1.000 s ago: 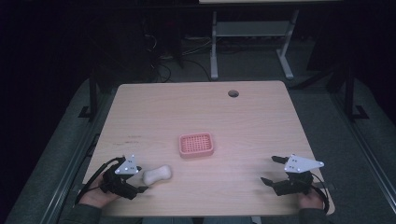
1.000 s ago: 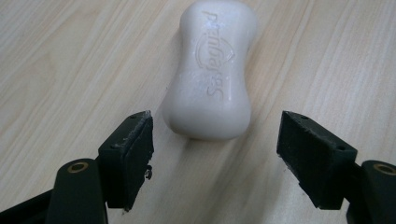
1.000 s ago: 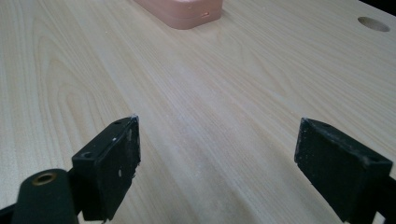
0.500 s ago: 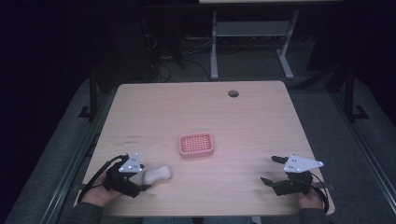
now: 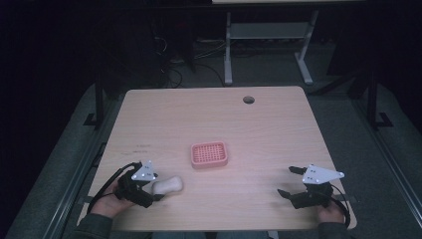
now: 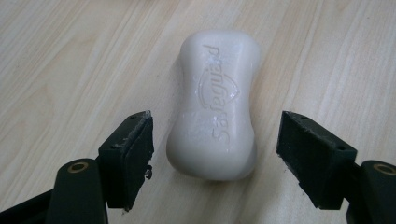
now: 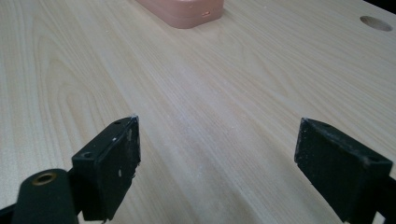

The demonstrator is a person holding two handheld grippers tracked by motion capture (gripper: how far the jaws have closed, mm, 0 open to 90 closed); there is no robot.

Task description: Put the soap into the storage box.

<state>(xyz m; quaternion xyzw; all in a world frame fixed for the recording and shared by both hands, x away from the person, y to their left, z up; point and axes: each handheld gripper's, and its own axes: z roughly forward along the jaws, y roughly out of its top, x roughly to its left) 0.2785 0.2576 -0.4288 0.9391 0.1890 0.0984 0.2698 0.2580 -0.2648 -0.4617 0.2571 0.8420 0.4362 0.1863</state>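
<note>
A white bar of soap (image 5: 167,185) lies flat on the wooden table (image 5: 259,134) near its front left. In the left gripper view the soap (image 6: 217,93) shows embossed lettering. Its near end sits between the jaws of my left gripper (image 6: 215,135), which stands open with a small gap on each side. In the high view the left gripper (image 5: 154,191) points right at the soap. A pink soap dish (image 5: 209,154) with a perforated top stands at mid-table. My right gripper (image 5: 288,181) hovers open at the front right, over bare wood (image 7: 217,154), the dish (image 7: 182,9) beyond it.
A round cable hole (image 5: 248,99) is cut into the table near its far edge, also seen as the hole (image 7: 376,23) in the right gripper view. A white desk frame (image 5: 263,45) stands on the floor behind the table.
My left gripper has edged slightly toward the soap. The soap, the dish and the right gripper have stayed in place.
</note>
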